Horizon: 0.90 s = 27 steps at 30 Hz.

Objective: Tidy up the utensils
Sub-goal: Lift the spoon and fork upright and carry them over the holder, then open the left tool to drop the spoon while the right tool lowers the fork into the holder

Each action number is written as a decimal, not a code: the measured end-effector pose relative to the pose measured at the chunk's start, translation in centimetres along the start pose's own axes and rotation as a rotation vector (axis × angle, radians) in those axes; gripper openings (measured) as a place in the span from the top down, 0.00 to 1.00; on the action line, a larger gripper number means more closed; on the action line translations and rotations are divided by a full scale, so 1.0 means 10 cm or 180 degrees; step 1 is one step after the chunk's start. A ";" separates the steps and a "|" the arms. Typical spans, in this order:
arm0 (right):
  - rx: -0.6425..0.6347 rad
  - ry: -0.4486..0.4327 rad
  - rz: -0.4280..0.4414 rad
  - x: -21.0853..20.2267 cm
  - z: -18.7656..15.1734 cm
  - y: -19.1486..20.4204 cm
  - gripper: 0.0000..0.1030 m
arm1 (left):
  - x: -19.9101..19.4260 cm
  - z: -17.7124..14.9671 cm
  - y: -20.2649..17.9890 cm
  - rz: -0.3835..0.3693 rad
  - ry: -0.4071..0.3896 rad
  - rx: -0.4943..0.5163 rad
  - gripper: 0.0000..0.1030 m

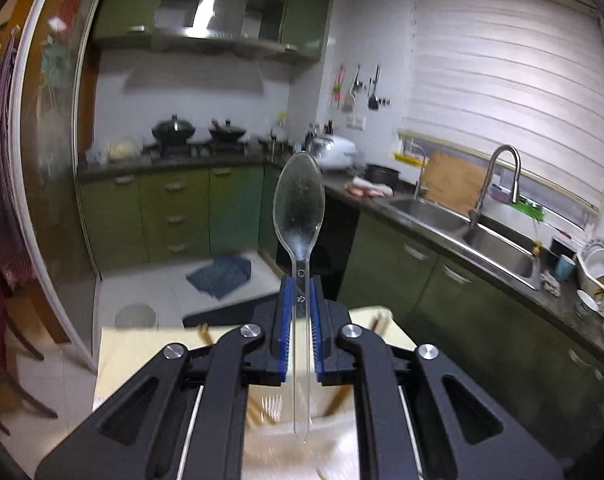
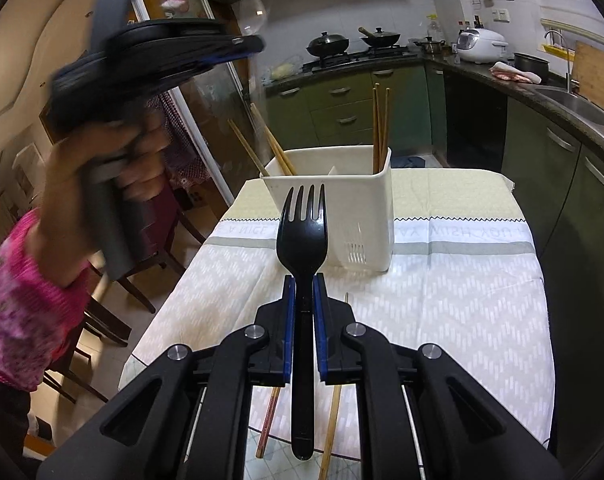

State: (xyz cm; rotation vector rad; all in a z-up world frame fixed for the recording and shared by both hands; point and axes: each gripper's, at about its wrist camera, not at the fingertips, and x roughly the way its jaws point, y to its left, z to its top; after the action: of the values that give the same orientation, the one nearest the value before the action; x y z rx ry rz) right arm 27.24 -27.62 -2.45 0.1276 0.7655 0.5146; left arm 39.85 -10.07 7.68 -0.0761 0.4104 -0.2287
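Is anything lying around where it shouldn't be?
Yes. Two wooden chopsticks lie loose on the white patterned tablecloth, not standing in the white plastic utensil holder with the others. A blue cloth lies crumpled on the floor.

One clear plastic spoon point(image 1: 299, 200), one black fork point(image 2: 302, 236), one white caddy point(image 2: 357, 204) — four chopsticks standing in it, two more loose chopsticks point(image 2: 330, 420) on the cloth. Two grippers, two lidded woks point(image 2: 327, 45) on the stove.

Green cabinets point(image 1: 190, 216) are lining the wall beyond the jaws; a white blind point(image 1: 505, 92) is covering the window up to their right; a steel sink point(image 1: 497, 246) is gleaming below it; pale floor tiles point(image 1: 142, 292) are showing beneath.
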 end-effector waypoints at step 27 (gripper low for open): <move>0.0023 -0.0253 -0.0060 -0.14 0.22 -0.03 0.91 | 0.50 -0.82 0.16 0.0270 0.0816 0.0075 0.68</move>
State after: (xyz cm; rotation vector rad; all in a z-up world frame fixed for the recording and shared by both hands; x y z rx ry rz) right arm 27.98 -28.40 -0.07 0.1467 0.6906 0.4861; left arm 41.36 -9.94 -1.92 -0.0060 0.6646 -0.1599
